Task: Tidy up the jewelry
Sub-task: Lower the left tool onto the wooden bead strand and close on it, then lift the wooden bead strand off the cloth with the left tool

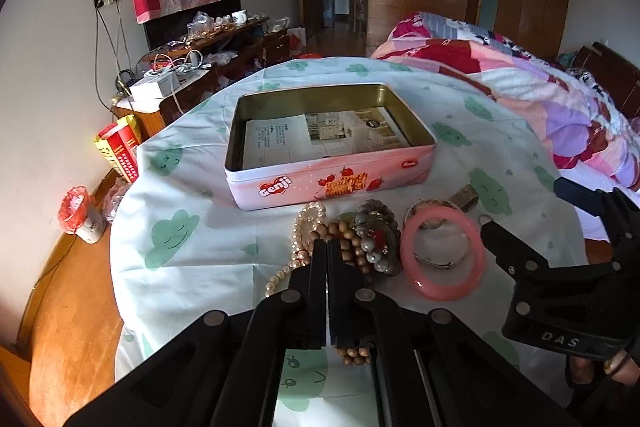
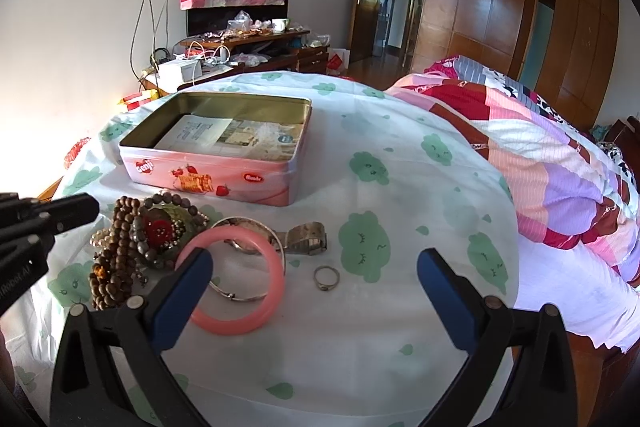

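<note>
An open pink Genji tin [image 1: 332,183] [image 2: 208,179] with papers inside sits on the cloth-covered table. In front of it lies a jewelry pile: pearl necklace [image 1: 304,223], wooden bead strand [image 1: 352,351] [image 2: 116,267], grey bead bracelet with a red centre [image 1: 376,239] [image 2: 160,231], pink bangle [image 1: 442,253] [image 2: 236,279], silver bangle [image 2: 240,295], metal watch [image 2: 308,237], small ring [image 2: 326,278]. My left gripper [image 1: 327,247] is shut over the pile, wooden beads hanging under its fingers. My right gripper [image 2: 314,267] is open, just above the pink bangle and the ring.
The table's white cloth [image 2: 400,227] has green cloud prints. A bed with a patchwork quilt [image 2: 560,163] lies right. A cluttered wooden dresser [image 1: 208,67] stands behind, a red-bagged bin [image 1: 80,215] on the floor left.
</note>
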